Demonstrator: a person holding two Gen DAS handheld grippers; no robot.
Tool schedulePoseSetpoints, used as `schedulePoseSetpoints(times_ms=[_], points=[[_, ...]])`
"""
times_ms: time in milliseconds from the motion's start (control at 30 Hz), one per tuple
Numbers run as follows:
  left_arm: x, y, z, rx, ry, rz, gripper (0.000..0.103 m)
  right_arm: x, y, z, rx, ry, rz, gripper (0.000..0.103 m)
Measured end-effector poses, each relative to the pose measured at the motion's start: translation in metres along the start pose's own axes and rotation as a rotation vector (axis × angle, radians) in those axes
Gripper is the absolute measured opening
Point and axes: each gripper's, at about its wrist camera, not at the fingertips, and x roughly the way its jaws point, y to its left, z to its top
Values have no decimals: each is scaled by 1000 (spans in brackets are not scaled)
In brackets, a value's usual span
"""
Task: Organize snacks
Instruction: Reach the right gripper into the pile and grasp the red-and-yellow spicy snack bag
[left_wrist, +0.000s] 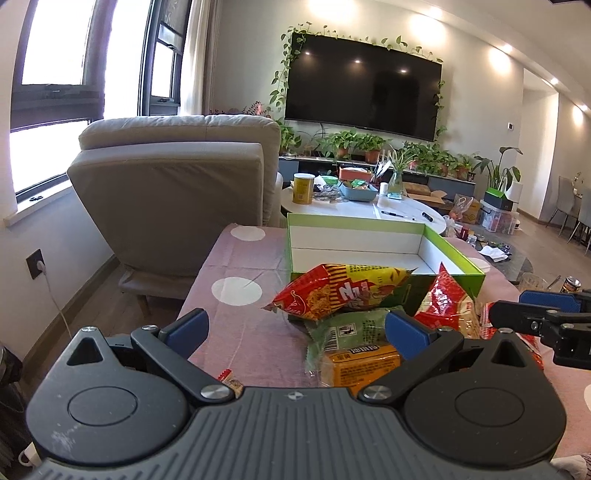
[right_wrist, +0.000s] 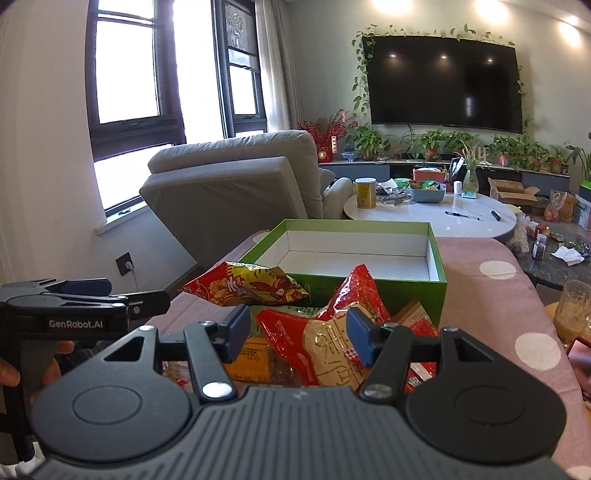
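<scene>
Right now both tools hover low over a heap of snack packets on the counter (left_wrist: 240, 258), which wears a pink cloth with white dots. The left hand-held gripper (left_wrist: 295, 328) has its blue pads spread wide apart, holding nothing; below and between them lie a green packet (left_wrist: 351, 326) and an orange packet (left_wrist: 362, 365), the orange one partly tucked under the green. The right hand-held gripper (right_wrist: 298, 332) also stands apart and empty, its pads flanking a red and cream noodle packet (right_wrist: 332, 343) without clearly touching it. A red and yellow snack bag (left_wrist: 343, 291) leans against the front wall of the green box (left_wrist: 454, 254), which sits just behind the heap with its white inside bare. From the right wrist view, a hand (right_wrist: 22, 362) grips the left tool's handle at the left edge. Beyond the counter stand a grey armchair (left_wrist: 177, 177) and a white round table (right_wrist: 443, 218) carrying a yellow can (right_wrist: 365, 192).
</scene>
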Motion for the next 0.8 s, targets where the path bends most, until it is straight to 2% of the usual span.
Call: schedulePoseSetpoints(times_ms=[200,467,800], points=[[15,2,3,29,4,-9,102,17,3,5,-40,11,15,94],[44,9,-3,40,60,2,102,38,5,8,-61,41,38,94],[74,20,2,55,35,-44,102,72,9,20,-114,73,58,94]])
